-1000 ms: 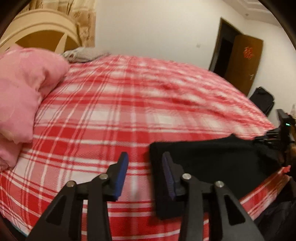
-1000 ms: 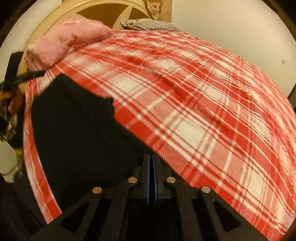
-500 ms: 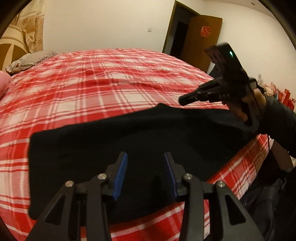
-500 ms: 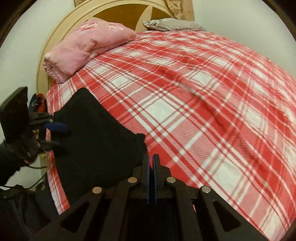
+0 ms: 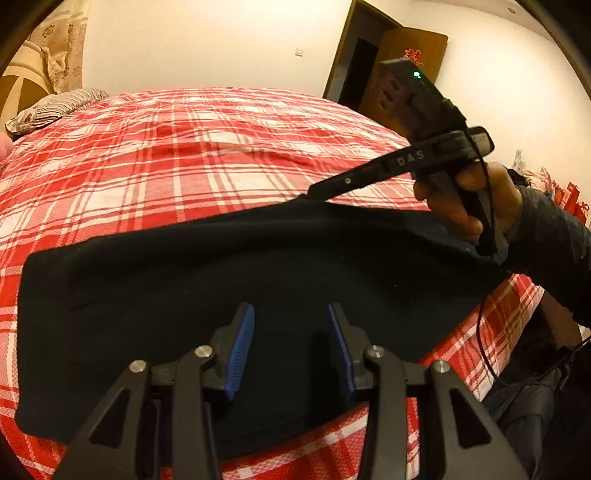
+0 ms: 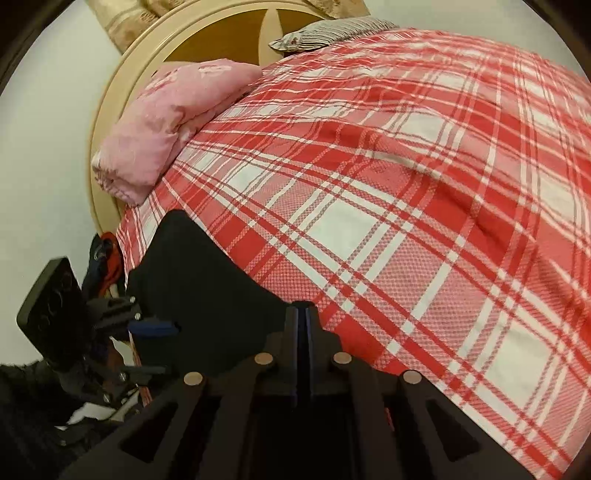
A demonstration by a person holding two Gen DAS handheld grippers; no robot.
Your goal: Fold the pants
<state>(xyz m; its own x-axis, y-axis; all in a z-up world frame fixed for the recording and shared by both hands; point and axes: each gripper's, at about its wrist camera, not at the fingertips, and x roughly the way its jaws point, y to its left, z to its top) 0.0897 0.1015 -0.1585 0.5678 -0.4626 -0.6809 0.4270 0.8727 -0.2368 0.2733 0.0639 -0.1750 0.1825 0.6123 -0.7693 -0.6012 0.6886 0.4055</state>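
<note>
The black pants [image 5: 221, 280] lie along the near edge of a red and white plaid bed. My left gripper [image 5: 290, 328] is open and empty, hovering over the middle of the pants. My right gripper [image 6: 303, 317] is shut on the far edge of the pants and lifts it a little; it also shows in the left wrist view [image 5: 321, 192] at the right end of the pants. In the right wrist view the pants [image 6: 199, 280] stretch away to the left, where my left gripper [image 6: 155, 326] shows with its blue pads.
The plaid bed [image 5: 207, 147] stretches far beyond the pants. A pink folded quilt [image 6: 173, 122] and a striped pillow [image 6: 332, 33] lie by the round headboard [image 6: 207, 40]. A brown door [image 5: 406, 70] stands open behind the bed. Dark bags sit on the floor at the right.
My left gripper swung from the pants' left end to over their middle. My right gripper, still shut on the pants, carried their edge leftward, so the pants lie shorter.
</note>
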